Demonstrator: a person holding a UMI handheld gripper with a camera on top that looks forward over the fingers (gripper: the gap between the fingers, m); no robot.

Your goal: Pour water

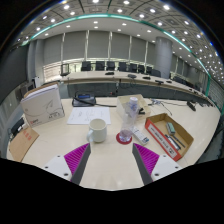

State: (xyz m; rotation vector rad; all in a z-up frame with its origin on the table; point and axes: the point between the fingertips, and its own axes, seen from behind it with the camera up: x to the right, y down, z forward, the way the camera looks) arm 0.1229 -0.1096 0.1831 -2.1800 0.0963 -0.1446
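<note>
Water source looks like the clear pitcher, upright on a red coaster, just ahead of the fingers and slightly right of centre; can't tell how full it is. Nearest: gripper spread wide, nothing held, magenta pads on the inner faces, bare table between them. White mug stands just beyond the left finger, left of the pitcher, apart from it but close. Right of the pitcher sits an open cardboard tray with a few small items inside, too small to identify. Left side: a flat brown board near the table edge, a white box further back. Paper sheet lies behind the mug. Far: a row of desks with monitors, windows beyond, ceiling light strips. Step in hand, my read: approach, pre-grasp. Nothing picked up, no pour started. Next move probably needs: advance forward and a bit right so the pitcher body sits between the pads, close on it mid-height, lift clear of the coaster, carry left over the mug, tilt towards it. Watch items: mug is close to the pitcher, so the left finger could clip it on the way in; clear wall may be slippery, so grip squarely before tilting.
</note>
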